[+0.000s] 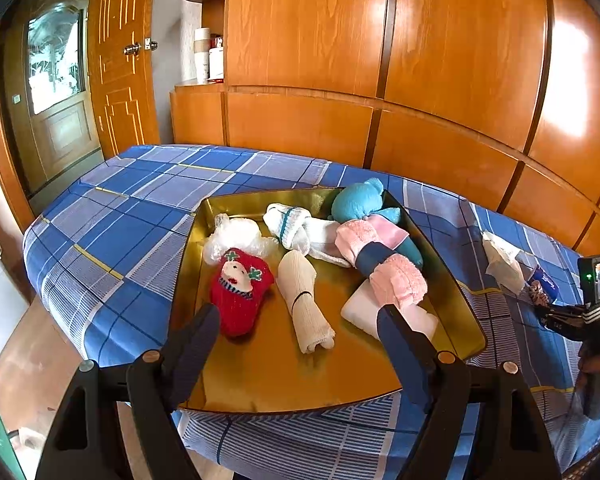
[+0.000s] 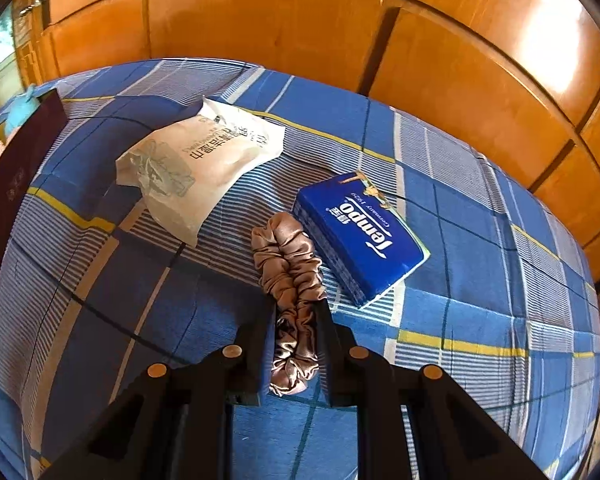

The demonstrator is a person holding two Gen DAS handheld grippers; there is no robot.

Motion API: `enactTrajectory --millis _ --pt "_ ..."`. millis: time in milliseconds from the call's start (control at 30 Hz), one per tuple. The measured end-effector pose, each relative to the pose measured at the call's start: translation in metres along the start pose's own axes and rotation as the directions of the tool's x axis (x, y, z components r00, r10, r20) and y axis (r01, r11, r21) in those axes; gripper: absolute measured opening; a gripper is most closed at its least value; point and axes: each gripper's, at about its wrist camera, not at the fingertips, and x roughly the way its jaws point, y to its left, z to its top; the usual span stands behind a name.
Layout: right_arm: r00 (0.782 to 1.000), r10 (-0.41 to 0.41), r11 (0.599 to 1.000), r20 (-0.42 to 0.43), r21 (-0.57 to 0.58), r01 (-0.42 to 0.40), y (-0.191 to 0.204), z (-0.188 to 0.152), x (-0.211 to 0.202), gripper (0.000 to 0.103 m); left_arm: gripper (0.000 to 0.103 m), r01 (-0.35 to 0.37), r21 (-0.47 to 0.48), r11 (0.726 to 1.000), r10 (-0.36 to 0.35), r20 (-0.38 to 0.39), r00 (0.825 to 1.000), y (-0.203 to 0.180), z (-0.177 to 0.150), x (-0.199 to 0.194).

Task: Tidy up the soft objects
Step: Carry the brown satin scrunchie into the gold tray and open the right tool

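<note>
While the right tongs (image 2: 296, 304) pinch the satin scrunchie (image 2: 290, 280) tight, lift it clear toward the gold tray (image 1: 456, 292), the left tongs (image 1: 300, 316) gaping empty over it.

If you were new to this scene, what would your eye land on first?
First, the gold tray on the blue plaid cloth, filled with soft things such as a red sock and a blue plush toy. Next, the right gripper shut on a satin scrunchie beside a blue Tempo tissue pack.

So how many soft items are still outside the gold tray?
3, all on the plaid cloth right of the gold tray: white wipes pack, blue tissue pack, and tan scrunchie, pinched in the right gripper. Others may lie out of view.
</note>
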Motion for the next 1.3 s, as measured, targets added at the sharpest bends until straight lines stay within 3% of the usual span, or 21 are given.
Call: enactTrajectory --millis 133,333,467,600,767,967,1067,1300 --pt "1.000 -0.004 0.997 -0.022 0.070 0.005 -0.001 0.005 0.000 0.016 0.081 -0.002 -0.010 1.000 0.002 -0.003 1.000 0.007 -0.003 0.000" --pt "0.998 0.059 0.977 0.006 0.207 -0.059 -0.014 0.006 -0.015 0.016 0.081 -0.013 -0.034 0.999 0.012 -0.008 1.000 0.020 -0.008 0.001" --pt "0.994 0.090 0.969 0.054 0.226 -0.100 -0.009 0.008 -0.035 0.016 0.081 -0.021 -0.050 0.999 0.021 -0.008 1.000 0.027 -0.010 0.001" --pt "0.977 0.177 0.960 0.115 0.198 -0.197 0.011 0.016 -0.064 0.016 0.081 -0.027 -0.060 0.998 0.027 -0.006 1.000 0.032 -0.011 0.001" --pt "0.935 0.319 0.937 0.153 0.097 -0.335 0.063 0.024 -0.095 0.016 0.081 -0.037 -0.069 0.997 0.037 -0.008 0.999 0.037 -0.013 0.000" --pt "0.859 0.500 0.866 0.108 -0.030 -0.500 0.144 0.034 -0.116 0.016 0.081 -0.060 -0.094 0.994 0.060 -0.010 0.998 0.049 -0.016 -0.001" --pt "0.832 0.550 0.835 0.080 -0.088 -0.543 0.190 0.035 -0.123 0.016 0.081 -0.075 -0.110 0.991 0.074 -0.012 0.997 0.057 -0.017 -0.002" --pt "0.836 0.545 0.823 -0.062 -0.153 -0.548 0.271 0.030 -0.094 0.016 0.081 -0.088 -0.123 0.988 0.087 -0.018 0.996 0.066 -0.020 -0.003"
